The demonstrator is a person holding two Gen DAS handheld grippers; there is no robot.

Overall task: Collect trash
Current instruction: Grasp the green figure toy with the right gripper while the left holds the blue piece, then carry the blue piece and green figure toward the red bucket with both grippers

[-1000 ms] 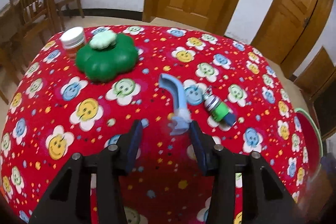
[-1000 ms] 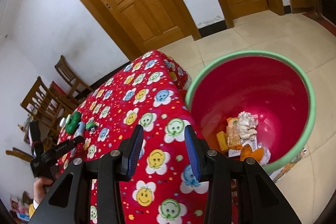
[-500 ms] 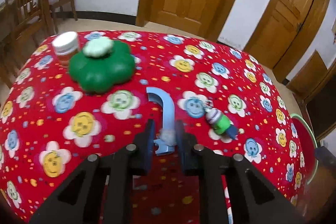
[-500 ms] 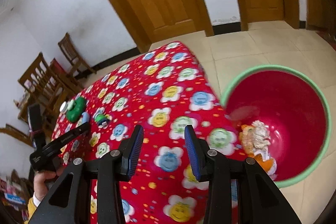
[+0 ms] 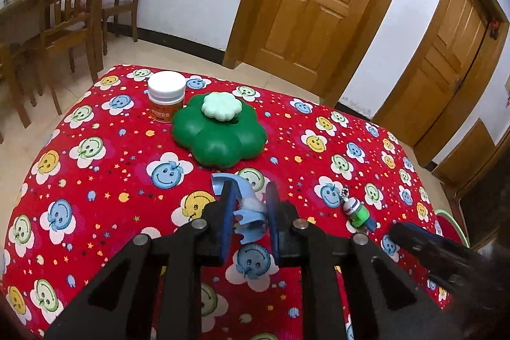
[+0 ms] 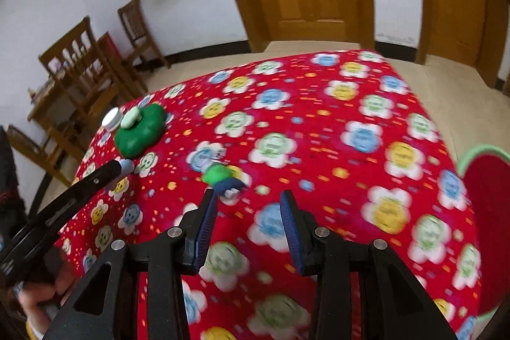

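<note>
The left gripper (image 5: 247, 220) is clenched on a light, floppy pale-blue paper strip with a white tuft (image 5: 248, 212); it should lift easily. The right gripper (image 6: 247, 231) gapes empty.

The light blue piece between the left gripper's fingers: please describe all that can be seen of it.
The light blue piece looks like thin plastic: a flat strip with a curved, hook-like far end and a notched near end. A small white fluffy tuft sits on it. The left gripper, whose jaws have just been closing, is shut on its near part, and the hooked end juts out toward the green flower-shaped container without touching it. Whether it is lifted off the red tablecloth cannot be told.
</note>
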